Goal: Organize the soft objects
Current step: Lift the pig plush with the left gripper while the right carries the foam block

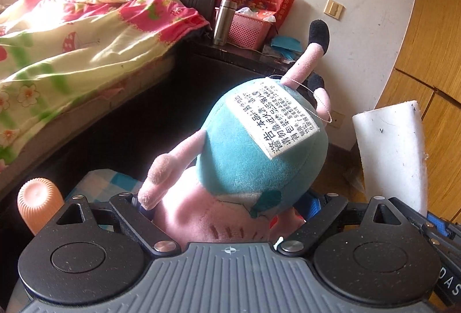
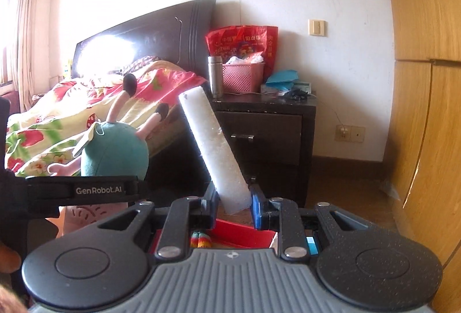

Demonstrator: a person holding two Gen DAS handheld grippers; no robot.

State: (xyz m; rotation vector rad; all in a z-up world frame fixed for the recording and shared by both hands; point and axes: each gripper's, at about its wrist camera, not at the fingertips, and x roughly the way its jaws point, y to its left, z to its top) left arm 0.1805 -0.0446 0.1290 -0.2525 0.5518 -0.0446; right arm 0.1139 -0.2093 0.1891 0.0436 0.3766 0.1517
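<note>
My left gripper (image 1: 230,215) pinches the pink-and-teal plush toy (image 1: 253,151) upside down beside the bed (image 1: 72,33) — my right gripper (image 2: 233,206) clamps the white foam block (image 2: 213,148), tilted, above a red box (image 2: 242,235).

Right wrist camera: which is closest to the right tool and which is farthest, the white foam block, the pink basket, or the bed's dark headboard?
1. The white foam block: pinched in the right tool, leaning up and left.
2. The pink basket: on the dark nightstand, beside the steel flask.
3. The headboard: against the back wall, left of the basket; only slightly farther, so 2 and 3 are nearly tied.
</note>
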